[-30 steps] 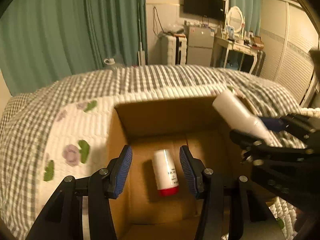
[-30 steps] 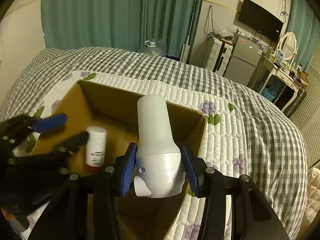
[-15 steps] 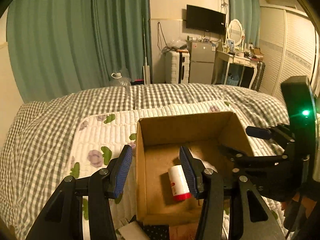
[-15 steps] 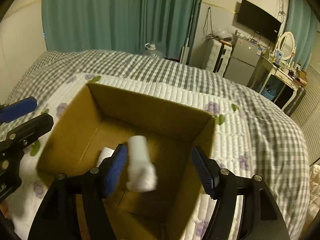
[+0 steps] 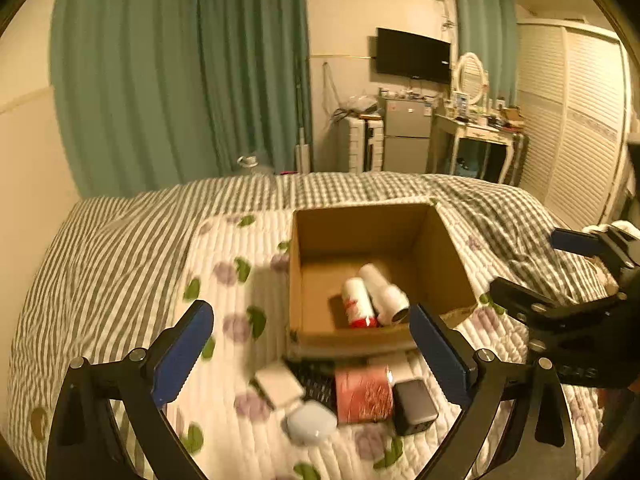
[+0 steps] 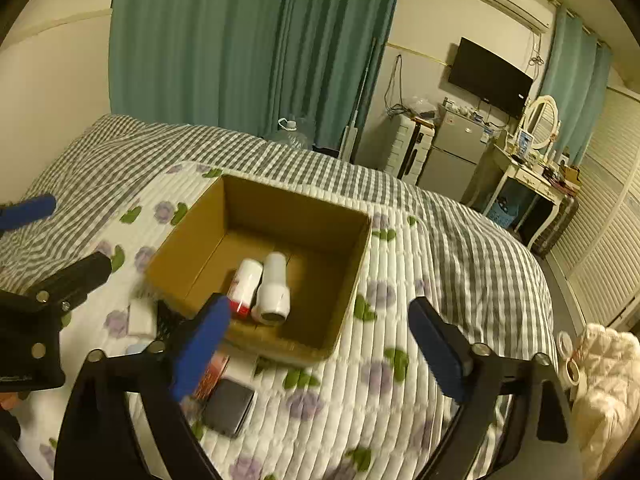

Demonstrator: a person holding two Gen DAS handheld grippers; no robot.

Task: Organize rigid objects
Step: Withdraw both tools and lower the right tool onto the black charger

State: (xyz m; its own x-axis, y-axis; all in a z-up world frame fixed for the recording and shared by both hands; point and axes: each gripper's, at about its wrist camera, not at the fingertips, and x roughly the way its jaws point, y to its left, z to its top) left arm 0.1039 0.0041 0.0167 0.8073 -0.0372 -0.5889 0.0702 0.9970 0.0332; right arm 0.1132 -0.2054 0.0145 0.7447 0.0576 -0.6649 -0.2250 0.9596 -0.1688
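Both tools are held w/ fingers wide apart, nothing between them. Closest below the left tool [image 5: 310, 354], on the bed quilt [image 5: 224, 360], a loose cluster of rigid items is seen: a pale blue-white rounded case [image 5: 312, 424], a white flat box [image 5: 279, 384], a red can [image 5: 363, 393] lying on its side, and a dark power-bank-like block [image 5: 415, 406].

Handling, as judged: all are stiff and prob. light. The can is round and smooth, so it may roll or slip; it is best taken across the mid-body. The dark block is flat-sided and best taken across its narrow width. The rounded case looks slippery at the edges.

Further ahead, the cardboard box [image 5: 352, 336] is seen open-topped, w/ a white-and-red bottle [image 5: 357, 300] and a white bottle [image 5: 383, 292] lying side by side inside, touching or nearly so.

From the right tool [image 6: 320, 344], the white bottle's dark open end is seen more clearly, plus a pink-white bundle at far right off the quilt. The cluster is partly hidden there behind the tool's left finger; only the dark block [image 6: 229, 406] is shown clearly. The left view gives the whole cluster, though blurred.
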